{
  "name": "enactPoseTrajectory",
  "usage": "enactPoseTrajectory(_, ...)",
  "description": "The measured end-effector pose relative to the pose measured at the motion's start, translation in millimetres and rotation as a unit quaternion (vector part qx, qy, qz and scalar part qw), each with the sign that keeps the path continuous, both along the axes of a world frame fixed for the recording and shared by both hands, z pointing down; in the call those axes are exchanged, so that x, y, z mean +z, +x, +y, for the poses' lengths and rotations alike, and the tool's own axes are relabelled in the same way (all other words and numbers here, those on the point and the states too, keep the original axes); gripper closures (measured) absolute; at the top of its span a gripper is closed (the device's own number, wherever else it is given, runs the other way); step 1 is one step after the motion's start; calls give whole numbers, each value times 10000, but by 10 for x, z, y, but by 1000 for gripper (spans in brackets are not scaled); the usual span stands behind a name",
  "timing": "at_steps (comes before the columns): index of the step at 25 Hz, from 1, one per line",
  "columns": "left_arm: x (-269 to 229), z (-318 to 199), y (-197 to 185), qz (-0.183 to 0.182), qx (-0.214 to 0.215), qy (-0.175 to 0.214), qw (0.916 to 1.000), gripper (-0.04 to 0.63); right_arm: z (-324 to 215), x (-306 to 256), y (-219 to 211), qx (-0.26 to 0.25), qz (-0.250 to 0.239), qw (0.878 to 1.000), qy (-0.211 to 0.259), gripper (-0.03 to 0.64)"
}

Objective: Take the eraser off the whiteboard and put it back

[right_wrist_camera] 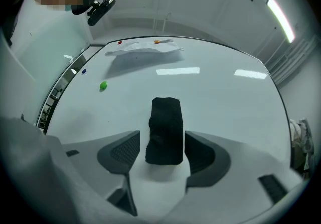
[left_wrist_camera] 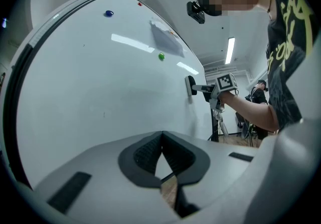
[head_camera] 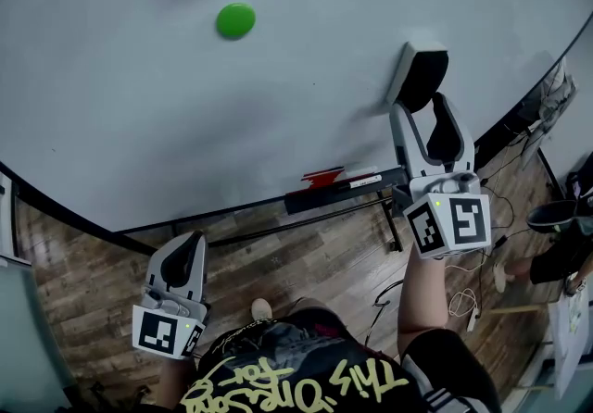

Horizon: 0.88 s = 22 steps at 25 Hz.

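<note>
Jaws of my right gripper (head_camera: pixel 422 115) stand apart, straddling the black eraser (right_wrist_camera: pixel 164 130) with a gap each side, as it clings to the whiteboard (right_wrist_camera: pixel 225 97), long axis running between them, while my left gripper (head_camera: pixel 188 249) hangs clenched and empty, well away.

Soft, even indoor light, nothing harsh. A ceiling tube light (right_wrist_camera: pixel 280 11) leaves pale glare streaks on the upper whiteboard (right_wrist_camera: pixel 215 97). Both gripper views are fisheye, bent and dark-cornered. The head view's dimmer, with faint shadows on the board.
</note>
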State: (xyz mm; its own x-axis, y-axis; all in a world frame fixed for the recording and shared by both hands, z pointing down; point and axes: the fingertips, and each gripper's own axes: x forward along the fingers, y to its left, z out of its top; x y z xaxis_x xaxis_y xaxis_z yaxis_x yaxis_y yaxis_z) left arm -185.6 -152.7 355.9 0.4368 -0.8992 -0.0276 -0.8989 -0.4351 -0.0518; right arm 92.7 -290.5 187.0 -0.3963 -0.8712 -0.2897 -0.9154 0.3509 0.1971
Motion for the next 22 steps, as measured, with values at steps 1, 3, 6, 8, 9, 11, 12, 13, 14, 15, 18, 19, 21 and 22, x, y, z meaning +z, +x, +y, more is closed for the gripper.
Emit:
enactPoseTrajectory(1, -1, 4, 4, -9, 12, 0, 10000, 588, 20, 11, 9, -1, -24, 10000, -9, 356)
enactPoseTrajectory(3, -2, 10, 12, -24, 36, -6, 10000, 588, 57, 33, 18, -20, -66, 10000, -35, 356)
enactPoseTrajectory(6, -12, 16, 31, -43, 76, -12, 10000, 588, 114, 58, 13, -68, -94, 9999, -63, 356)
enactPoseTrajectory(8, -15, 20, 38, -33, 94, -1, 10000, 588, 163, 66, 8, -89, -119, 9999, -61, 356)
enactPoseTrajectory(9, -15, 21, 41, -31, 104, 5, 9999, 588, 191, 71, 4, -107, -142, 9998, -61, 356)
enactPoseTrajectory(11, -15, 22, 48, -41, 125, 8, 9999, 588, 251, 86, -13, -160, -198, 9996, -77, 356)
enactPoseTrajectory(12, -18, 22, 52, -52, 137, 11, 9999, 588, 284, 93, -25, -189, -220, 9995, -87, 356)
enactPoseTrajectory(13, -24, 21, 56, -62, 150, 20, 9999, 588, 320, 96, -38, -217, -237, 9994, -91, 356)
enactPoseTrajectory(14, -31, 22, 61, -68, 164, 29, 9998, 588, 358, 95, -52, -249, -249, 9993, -90, 356)
enactPoseTrajectory(15, -37, 22, 68, -66, 179, 34, 9998, 588, 396, 93, -68, -286, -260, 9992, -88, 356)
enactPoseTrajectory(18, -49, 23, 87, -69, 222, 38, 9997, 588, 495, 103, -114, -399, -298, 9987, -104, 356)
enactPoseTrajectory(19, -53, 21, 89, -74, 232, 44, 9997, 588, 520, 116, -124, -426, -323, 9985, -119, 357)
enactPoseTrajectory(21, -64, 9, 94, -70, 244, 62, 9997, 588, 554, 154, -136, -478, -378, 9980, -162, 357)
enactPoseTrajectory(22, -71, 0, 101, -64, 247, 71, 9996, 588, 564, 179, -142, -508, -386, 9978, -189, 357)
